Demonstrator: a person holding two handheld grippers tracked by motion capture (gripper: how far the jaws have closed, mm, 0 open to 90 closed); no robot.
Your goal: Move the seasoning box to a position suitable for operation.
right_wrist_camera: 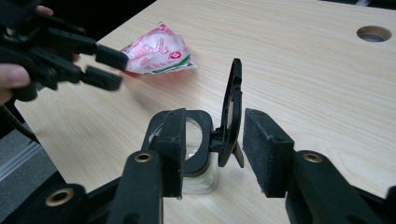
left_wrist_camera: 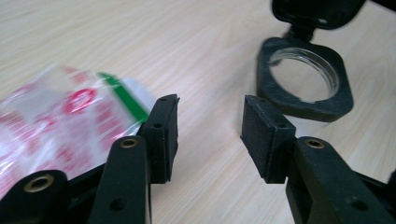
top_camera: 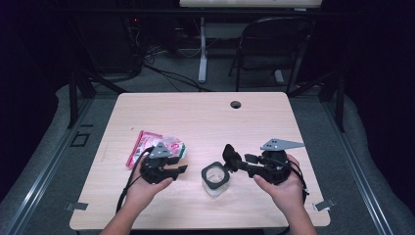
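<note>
Right gripper (right_wrist_camera: 212,144) jaws astride jar (top_camera: 215,179) lid (right_wrist_camera: 231,119) | left gripper (left_wrist_camera: 210,126) agape, empty | packet (top_camera: 159,147) behind

- No legible text in any view.
- Packet (top_camera: 157,148) on the table (top_camera: 195,117): red print and a round red emblem on white, green stripe; too blurred to read.
- Jar (top_camera: 215,178): no label visible.
</note>
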